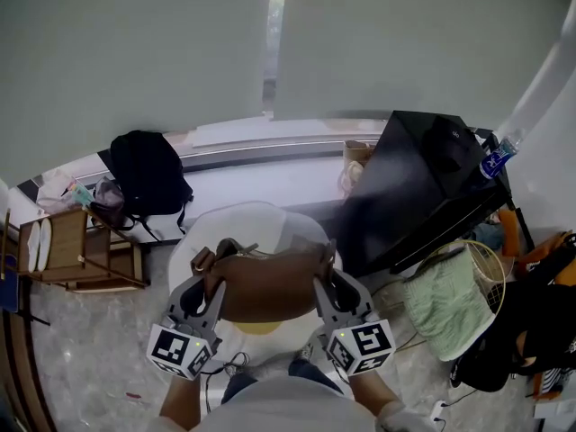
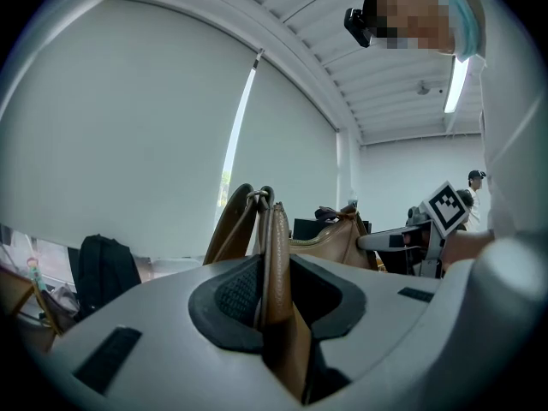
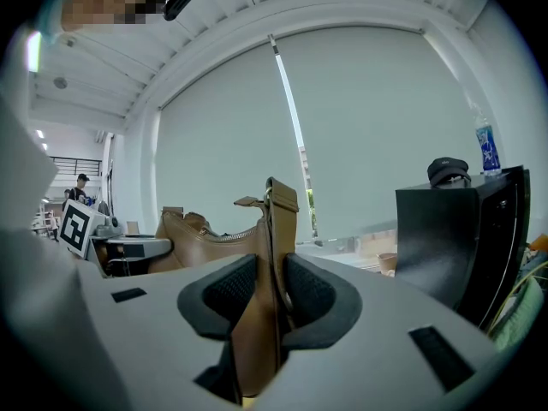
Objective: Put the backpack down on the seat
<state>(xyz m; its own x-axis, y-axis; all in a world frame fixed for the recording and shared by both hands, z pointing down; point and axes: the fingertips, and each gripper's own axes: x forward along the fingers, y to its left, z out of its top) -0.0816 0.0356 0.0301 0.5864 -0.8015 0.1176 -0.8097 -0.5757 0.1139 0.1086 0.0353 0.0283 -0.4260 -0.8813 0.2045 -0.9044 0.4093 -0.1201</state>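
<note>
The brown backpack is hanging between the two grippers, right over the middle of the white round seat, with its zipped top facing up. The left gripper is pinching the left strap at the bag's left end. The leather is sitting squeezed between the two black pads, so these jaws are clamping it rather than standing free. The right gripper is doing the same at the other end, its jaws pressing on the right strap just below the buckle.

So the carrying part is looking done. The bag is lining up with the seat, not with the floor or with the window ledge behind, where a black bag is leaning. What I am not managing to tell from above is whether the bottom of the backpack is touching the seat or hanging just over it. Its top edge is dipping a little between the grips, which is suggesting that the grippers are bearing at least some of the weight.

As I am judging it, three steps are remaining. The first is lowering the bag the last bit until the seat is taking the weight. The second is checking that it is sitting toward the seat's middle rather than its front edge, so that it is not tipping off. The last is letting both jaws go and drawing the grippers away
</note>
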